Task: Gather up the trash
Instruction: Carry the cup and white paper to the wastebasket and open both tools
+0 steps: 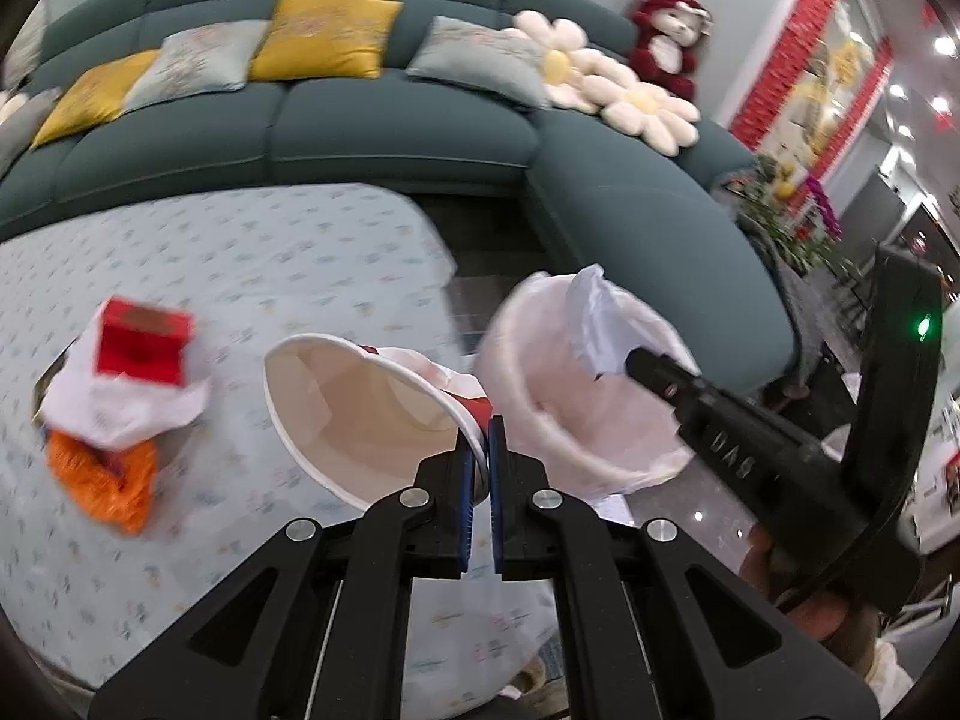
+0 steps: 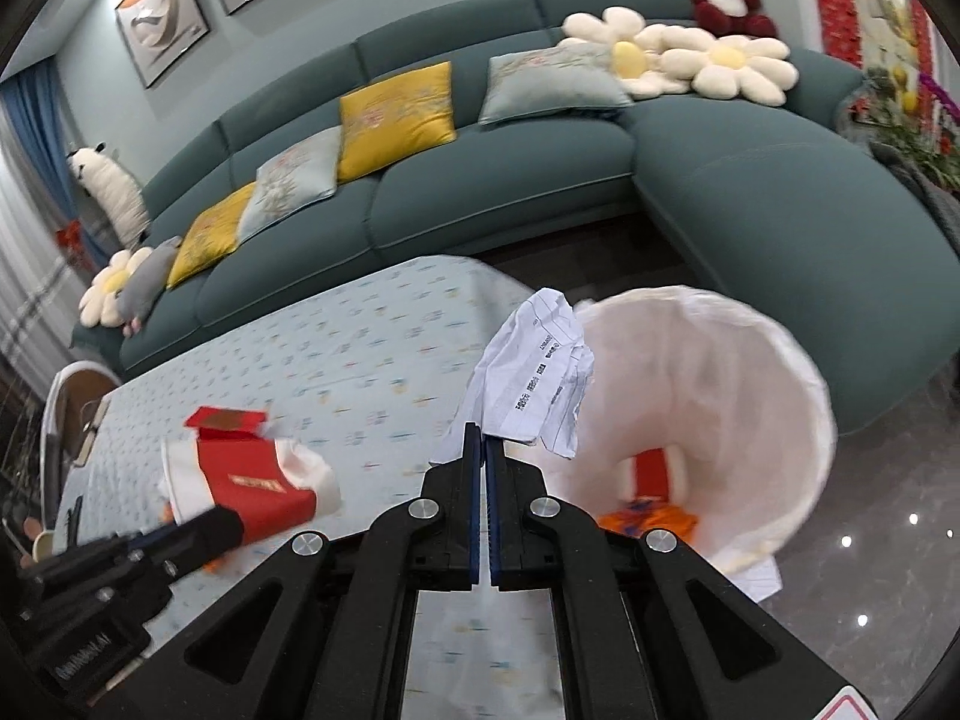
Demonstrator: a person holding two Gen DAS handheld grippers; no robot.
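While its blue-padded fingers (image 1: 463, 468) pinch the rim of a red-and-white paper cup (image 1: 366, 414), the left gripper (image 1: 480, 450) holds that cup tilted on its side, mouth toward the camera, above the right-hand edge of the table (image 1: 252, 252), which carries a pale blue patterned cloth. In the right wrist view the same cup (image 2: 252, 480) shows its red band and white rim, with the left gripper (image 2: 180, 534) reaching in from the lower left. The right gripper (image 2: 483, 450) has its fingers closed on a crumpled sheet of printed white paper (image 2: 534, 372), held over the near rim of the white-lined trash bin (image 2: 750, 372), which stands on the glossy dark floor just beside the table's right edge. From the left wrist view that paper (image 1: 594, 318) hangs over the bin (image 1: 540, 372) at the tip of the right gripper (image 1: 636, 363). Inside the bin lie a red-and-white piece (image 2: 654, 471) and an orange wrapper (image 2: 654, 519). Toward the table's left edge sit a red box (image 1: 141, 339) on white tissue (image 1: 126, 408) and something orange (image 1: 111, 480), all blurred. A teal sofa (image 1: 390, 132) with yellow and grey cushions curves behind the table.
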